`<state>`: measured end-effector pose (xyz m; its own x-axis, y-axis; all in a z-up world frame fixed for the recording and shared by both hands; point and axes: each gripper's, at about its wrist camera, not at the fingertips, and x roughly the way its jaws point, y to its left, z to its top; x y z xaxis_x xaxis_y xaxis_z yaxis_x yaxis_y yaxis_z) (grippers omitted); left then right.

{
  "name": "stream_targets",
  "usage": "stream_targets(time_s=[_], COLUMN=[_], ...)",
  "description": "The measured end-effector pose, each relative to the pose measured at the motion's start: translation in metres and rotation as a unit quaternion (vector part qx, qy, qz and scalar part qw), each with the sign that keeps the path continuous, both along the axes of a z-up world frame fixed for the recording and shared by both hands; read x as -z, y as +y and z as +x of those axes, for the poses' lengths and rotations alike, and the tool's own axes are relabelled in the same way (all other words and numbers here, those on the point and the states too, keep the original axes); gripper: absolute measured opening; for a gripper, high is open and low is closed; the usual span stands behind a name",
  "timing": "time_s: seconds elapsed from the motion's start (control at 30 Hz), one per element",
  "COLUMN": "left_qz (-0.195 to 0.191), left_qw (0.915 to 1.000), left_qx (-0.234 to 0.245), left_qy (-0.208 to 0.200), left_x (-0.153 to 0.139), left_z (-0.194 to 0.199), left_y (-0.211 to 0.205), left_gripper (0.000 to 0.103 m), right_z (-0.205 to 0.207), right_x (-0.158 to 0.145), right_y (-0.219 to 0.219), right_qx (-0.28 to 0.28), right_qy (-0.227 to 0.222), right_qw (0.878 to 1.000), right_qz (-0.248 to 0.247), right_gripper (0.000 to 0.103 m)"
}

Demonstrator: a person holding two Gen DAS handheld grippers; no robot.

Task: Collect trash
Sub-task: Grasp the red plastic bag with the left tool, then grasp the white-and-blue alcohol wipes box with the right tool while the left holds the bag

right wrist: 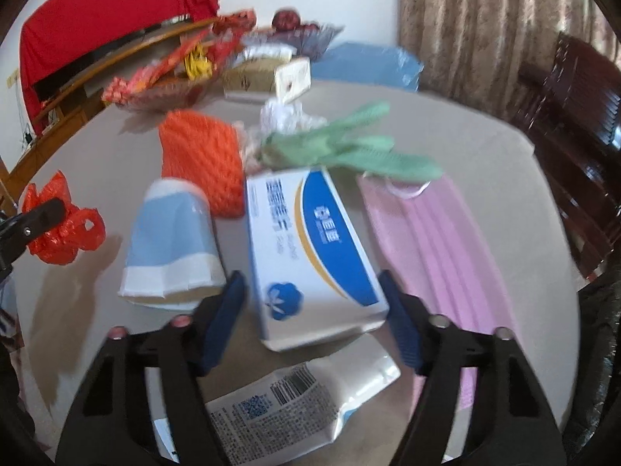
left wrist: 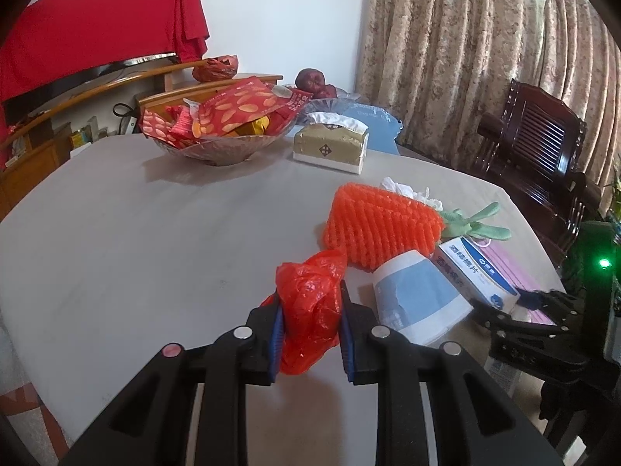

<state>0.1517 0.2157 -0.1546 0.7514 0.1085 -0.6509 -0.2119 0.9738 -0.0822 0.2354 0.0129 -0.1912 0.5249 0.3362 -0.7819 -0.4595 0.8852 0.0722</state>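
while the left gripper pinches a crumpled red plastic bag between its blue-padded fingers, the bag sits low over the beige surface, close to the near edge. the right gripper holds its fingers spread wide, one on each side of the near end of a blue-and-white box that lies flat; whether the pads touch the box, i cannot tell, since that view is blurred. beneath that gripper lies a flattened white tube with printed text and a barcode.

just left of the box lies a tipped-over paper cup, blue with white bands, its mouth facing the near side. to the right of the box a pink face mask lies flat. behind the cup and touching it is an orange foam fruit net. beside the net lie a green rubber glove and some crumpled white material.

farther back a gold tissue box stands beside a glass bowl heaped with red snack packets. behind them a second glass dish holds dark red fruit. off the surface to the right stands a dark wooden chair before patterned curtains, and a red cloth hangs at the far left.
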Motion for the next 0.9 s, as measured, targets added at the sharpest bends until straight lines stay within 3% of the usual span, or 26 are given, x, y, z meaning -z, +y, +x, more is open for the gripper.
stream_targets(time_s=[0.27,0.43,0.7,0.8,0.9], left_qz=[0.001,-0.001,-0.003,-0.004,-0.003], left_qw=[0.9999,0.9993,0.9991,0.9991,0.9991], left_qx=[0.008,0.022,0.038,0.040,0.041], left_qy=[-0.015,-0.030,-0.020,-0.012,-0.008], left_x=[-0.015,-0.030,-0.023,-0.018,-0.015], left_z=[-0.003,-0.003,-0.006,-0.006,-0.006], left_y=[-0.009,-0.023,-0.041,-0.041,-0.042], left_gripper=[0.024,0.024,0.024,0.024,0.024], right_z=[-0.017,-0.031,-0.044,-0.042,-0.034], right_x=[-0.047,-0.061,-0.034,-0.029,-0.022], right_y=[-0.013,-0.028,-0.037,-0.036,-0.032], right_qx=[-0.006,-0.001,0.000,0.003,0.013], right_qy=[-0.048,-0.046,-0.011,-0.006,0.000], right_qw=[0.998,0.998,1.000,1.000,1.000], right_qz=[0.029,0.038,0.017,0.020,0.017], right_gripper=[0.054,0.054,0.055,0.058,0.068])
